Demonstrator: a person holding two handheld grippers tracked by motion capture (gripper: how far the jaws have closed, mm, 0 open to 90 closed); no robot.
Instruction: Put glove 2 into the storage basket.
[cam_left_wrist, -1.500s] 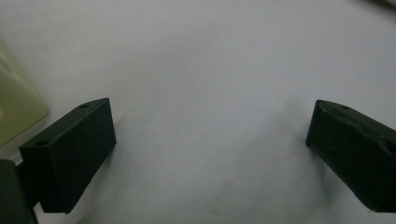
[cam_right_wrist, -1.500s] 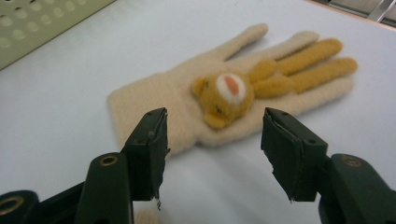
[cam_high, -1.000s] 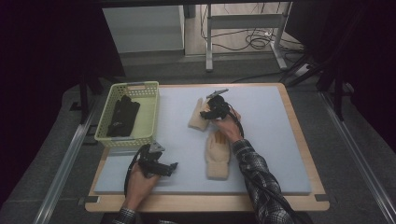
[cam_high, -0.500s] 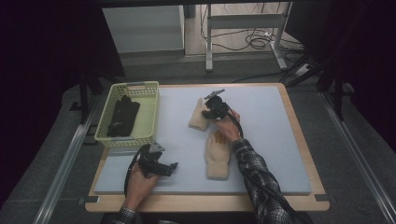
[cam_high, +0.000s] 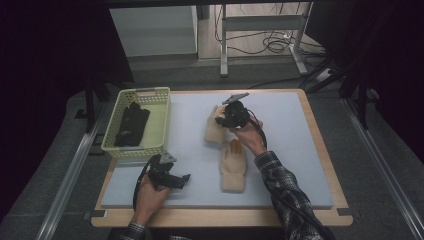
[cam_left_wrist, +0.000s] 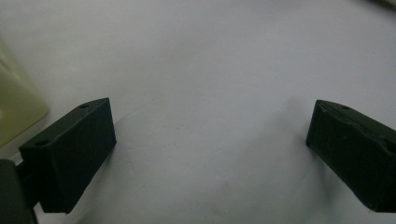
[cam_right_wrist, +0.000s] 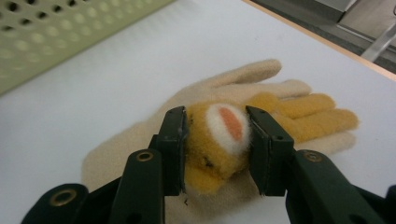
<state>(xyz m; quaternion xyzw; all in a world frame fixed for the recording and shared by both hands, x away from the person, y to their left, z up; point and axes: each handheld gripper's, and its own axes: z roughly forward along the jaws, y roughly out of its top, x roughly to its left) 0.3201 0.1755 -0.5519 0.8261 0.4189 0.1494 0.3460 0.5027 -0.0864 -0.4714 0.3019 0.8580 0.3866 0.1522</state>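
- My right hand-held gripper (cam_right_wrist: 215, 144) is clamped on a bunched fold of a cream glove (cam_right_wrist: 196, 121); the pinched part is mustard-yellow with a white and orange patch, and both pads press into it.
- Its jaws have just been closing, with that fold between them.
- In the high view this right hand-held gripper (cam_high: 231, 116) sits over the cream glove (cam_high: 214, 129), which lies near the middle of the counter (cam_high: 320, 150), on its pale grey mat.
- A second glove (cam_high: 233, 165) lies flat, just nearer to me, fingers pointing away; my right hand is over its fingertips.
- My left hand-held gripper (cam_high: 180, 180) rests low near the front left of the mat, jaws spread wide with nothing between them.
- In its own view, the left hand-held gripper (cam_left_wrist: 210, 154) has bare mat between the pads.
- A pale green perforated basket (cam_high: 159, 120) stands at the left edge of the counter, well apart from the gloves, with dark gloves (cam_high: 131, 125) inside.
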